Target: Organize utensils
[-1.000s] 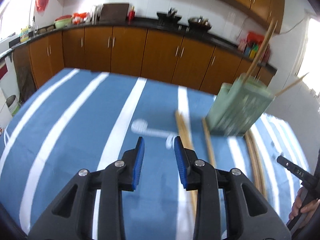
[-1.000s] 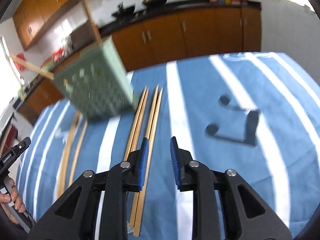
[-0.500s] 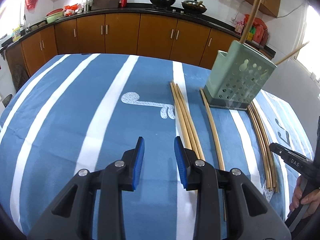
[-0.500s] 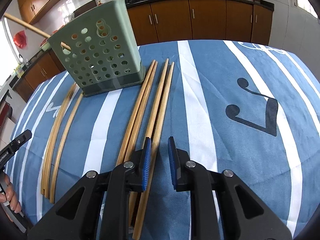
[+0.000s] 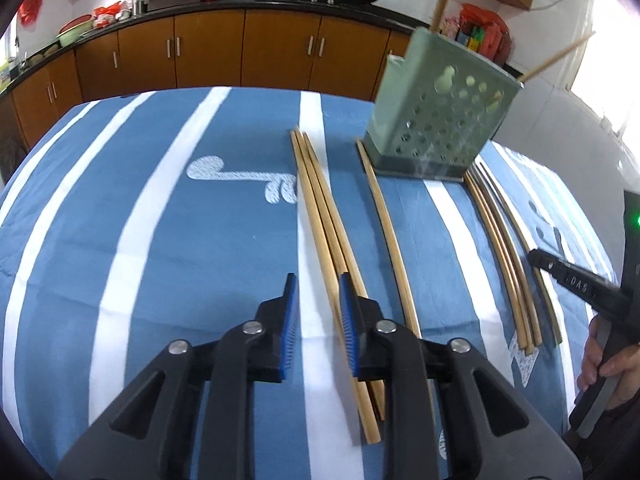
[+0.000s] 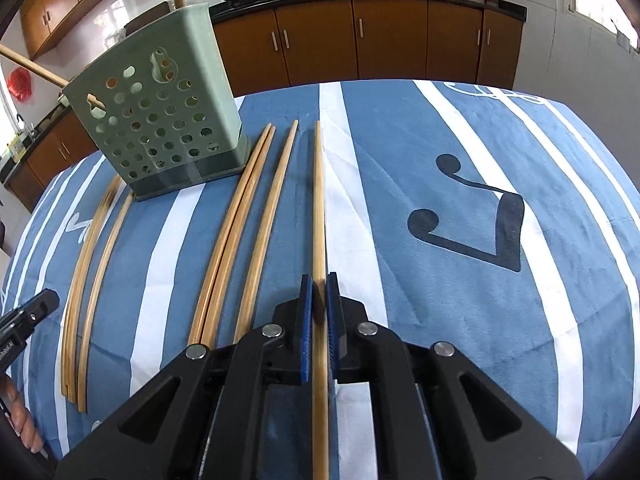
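Note:
Bamboo chopsticks lie on a blue striped cloth around a green perforated holder (image 5: pixel 436 120) (image 6: pixel 160 120), which has two chopsticks standing in it. My right gripper (image 6: pixel 319 280) is shut on one chopstick (image 6: pixel 318 200), which runs straight out between its blue pads. My left gripper (image 5: pixel 316 292) is low over a bundle of three chopsticks (image 5: pixel 320 208) and its jaws are closing. The leftmost stick of the bundle lies in the gap next to the right pad, and the pads do not press on it.
A single chopstick (image 5: pixel 388 232) and a group of several (image 5: pixel 504 248) lie right of the bundle. A person's hand (image 5: pixel 608 364) holds the other gripper's handle. Brown kitchen cabinets (image 6: pixel 392 36) line the far wall. The cloth drops off at the table's edges.
My right gripper has shut on a chopstick, which now lies apart from the others. My left gripper has sunk toward the bundle of three, and its jaws have narrowed.

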Demonstrator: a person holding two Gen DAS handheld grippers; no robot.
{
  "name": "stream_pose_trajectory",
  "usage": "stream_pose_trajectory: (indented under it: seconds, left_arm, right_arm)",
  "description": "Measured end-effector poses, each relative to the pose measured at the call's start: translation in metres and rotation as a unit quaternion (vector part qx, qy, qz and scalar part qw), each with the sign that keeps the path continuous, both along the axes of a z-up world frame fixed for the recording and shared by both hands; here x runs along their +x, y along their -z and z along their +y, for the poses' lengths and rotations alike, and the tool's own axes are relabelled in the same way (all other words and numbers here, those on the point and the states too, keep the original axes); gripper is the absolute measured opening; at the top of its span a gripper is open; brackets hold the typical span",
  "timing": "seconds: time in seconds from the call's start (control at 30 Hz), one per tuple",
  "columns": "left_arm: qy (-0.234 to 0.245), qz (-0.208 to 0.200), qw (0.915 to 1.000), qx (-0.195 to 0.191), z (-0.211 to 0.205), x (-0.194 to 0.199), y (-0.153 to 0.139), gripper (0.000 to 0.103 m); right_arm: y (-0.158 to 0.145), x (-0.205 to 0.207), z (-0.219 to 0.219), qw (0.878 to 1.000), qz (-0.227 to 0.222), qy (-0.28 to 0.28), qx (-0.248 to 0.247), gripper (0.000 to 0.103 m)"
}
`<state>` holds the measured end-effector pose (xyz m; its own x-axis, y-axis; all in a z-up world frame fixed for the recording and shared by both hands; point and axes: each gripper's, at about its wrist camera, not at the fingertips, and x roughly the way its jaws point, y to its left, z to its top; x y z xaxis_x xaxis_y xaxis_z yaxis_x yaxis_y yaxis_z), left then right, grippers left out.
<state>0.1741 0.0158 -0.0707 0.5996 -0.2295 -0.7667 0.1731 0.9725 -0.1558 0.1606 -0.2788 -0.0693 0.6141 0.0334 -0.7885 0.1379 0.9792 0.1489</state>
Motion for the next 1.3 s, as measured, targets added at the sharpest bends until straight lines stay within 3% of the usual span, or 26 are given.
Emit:
stream_pose_trajectory:
  seconds: [0.23, 0.53, 0.57, 0.97, 1.3]
  left_arm:
    - [0.011, 0.009, 0.9998, 0.016, -0.01, -0.001, 0.009, 0.017]
    - [-0.01, 0.0, 0.999, 0.043, -0.015, 0.007, 0.012, 0.015]
    - [-0.012, -0.001, 0.9989, 0.046, -0.015, 0.007, 0.012, 0.011]
    - [-0.083, 0.001, 0.9951, 0.054, 0.037, 0.032, 0.009, 0.008]
    - [-0.083, -0.003, 0.9957, 0.041, 0.043, 0.031, 0.009, 0.01]
  right_arm:
    - [-0.001, 0.001, 0.001, 1.0, 0.0, -0.002, 0.0, 0.008]
    - [-0.001, -0.003, 0.002, 1.0, -0.001, -0.009, 0.003, 0.008]
    - [0.0, -0.004, 0.002, 1.0, -0.003, -0.01, 0.001, 0.008]
    - [0.001, 0.003, -0.004, 1.0, -0.017, 0.0, -0.017, 0.008]
    - [0.001, 0.002, -0.006, 1.0, -0.022, -0.001, -0.017, 0.008]
